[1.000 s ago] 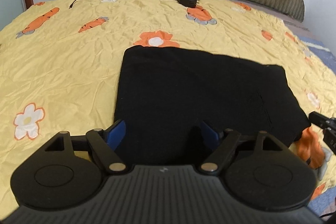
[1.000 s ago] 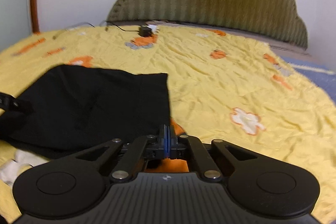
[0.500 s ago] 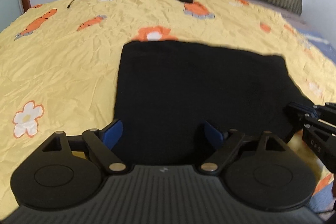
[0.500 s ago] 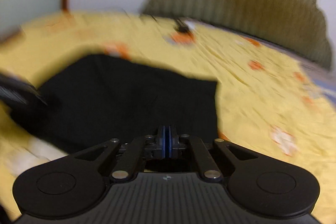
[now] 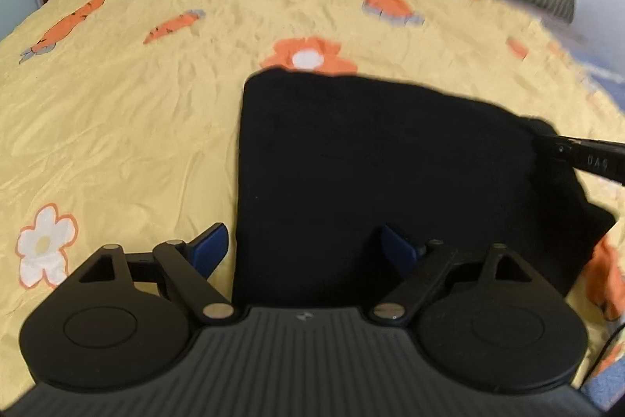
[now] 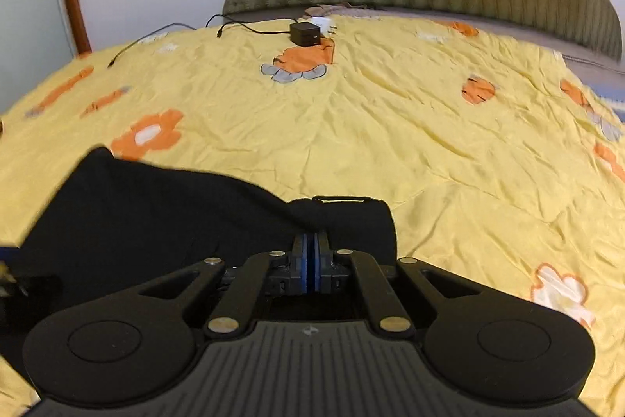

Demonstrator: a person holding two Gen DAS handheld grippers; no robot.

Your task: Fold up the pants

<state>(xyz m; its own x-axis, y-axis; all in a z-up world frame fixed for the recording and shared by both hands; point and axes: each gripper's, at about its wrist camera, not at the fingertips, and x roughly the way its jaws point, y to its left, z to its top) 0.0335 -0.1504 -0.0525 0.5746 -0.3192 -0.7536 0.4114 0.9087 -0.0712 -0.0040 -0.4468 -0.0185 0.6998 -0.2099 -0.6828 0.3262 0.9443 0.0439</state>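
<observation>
Black pants, yellow bedspread

Pale letters stand on the side of the right gripper where it reaches in at the right edge of the left wrist view; they look like "DAS", but are too blurred to be sure. A small pale emblem on each gripper's ribbed body is illegible.
</observation>
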